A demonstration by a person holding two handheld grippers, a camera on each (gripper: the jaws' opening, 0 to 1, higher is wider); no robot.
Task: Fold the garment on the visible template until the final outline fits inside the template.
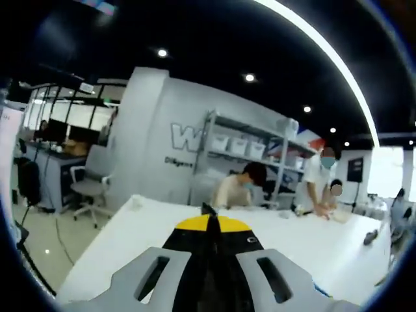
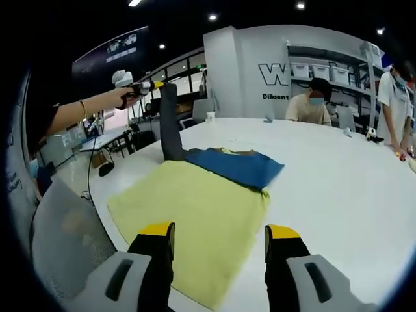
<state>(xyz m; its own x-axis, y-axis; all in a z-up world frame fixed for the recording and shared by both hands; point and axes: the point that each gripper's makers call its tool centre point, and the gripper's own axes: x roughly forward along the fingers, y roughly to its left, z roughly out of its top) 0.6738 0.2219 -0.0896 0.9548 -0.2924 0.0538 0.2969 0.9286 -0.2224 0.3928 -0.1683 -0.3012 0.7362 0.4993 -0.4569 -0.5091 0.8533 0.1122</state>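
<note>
A yellow template sheet (image 2: 188,208) lies flat on the white table (image 2: 338,188). On its far end rests a blue garment (image 2: 237,166), partly folded. One dark grey sleeve (image 2: 170,123) of it rises straight up from the table to my left gripper (image 2: 144,85), which a person's hand holds high. In the left gripper view the left gripper (image 1: 209,221) has its yellow-tipped jaws pressed together, and a dark tip of cloth (image 1: 208,209) pokes out between them. My right gripper (image 2: 220,233) stands open over the near part of the yellow sheet, holding nothing.
A seated person (image 2: 315,104) and a standing person (image 2: 398,97) are at the table's far side. Small items (image 2: 370,135) lie near them. A cup (image 2: 210,117) stands at the far edge. A grey mesh chair back (image 2: 65,247) is at the near left.
</note>
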